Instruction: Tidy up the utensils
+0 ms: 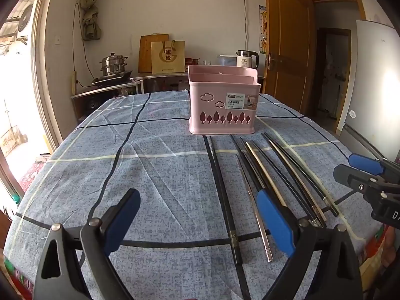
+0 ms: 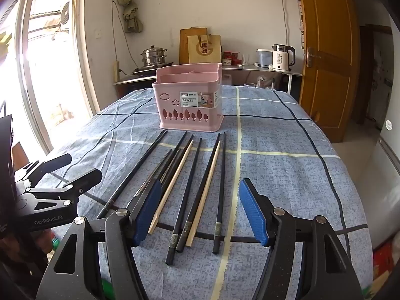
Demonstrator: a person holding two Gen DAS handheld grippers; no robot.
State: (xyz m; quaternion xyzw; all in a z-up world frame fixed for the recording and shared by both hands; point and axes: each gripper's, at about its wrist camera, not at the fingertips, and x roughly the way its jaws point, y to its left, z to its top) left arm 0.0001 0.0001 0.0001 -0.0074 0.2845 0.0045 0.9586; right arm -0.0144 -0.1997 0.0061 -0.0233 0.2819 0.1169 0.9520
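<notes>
A pink plastic utensil basket (image 1: pixel 222 105) (image 2: pixel 191 103) with dividers stands upright on the blue checked tablecloth (image 1: pixel 150 165). Several chopsticks lie side by side in front of it: black ones (image 1: pixel 223 195) (image 2: pixel 186 195), pale wooden ones (image 2: pixel 172 185) and a metal one (image 1: pixel 257 215). My left gripper (image 1: pixel 200 222) is open and empty, low over the cloth, with its right finger above the chopsticks' near ends. My right gripper (image 2: pixel 200 212) is open and empty, straddling the near ends of the chopsticks. Each gripper shows at the edge of the other's view (image 1: pixel 370 175) (image 2: pixel 60 182).
Behind the table a counter holds a steel steamer pot (image 1: pixel 113 65), a paper bag (image 1: pixel 167 56) and a white kettle (image 2: pixel 282 57). A wooden door (image 2: pixel 327 57) stands at the right. A bright window (image 2: pixel 42 57) is at the left. The table edge is close below the grippers.
</notes>
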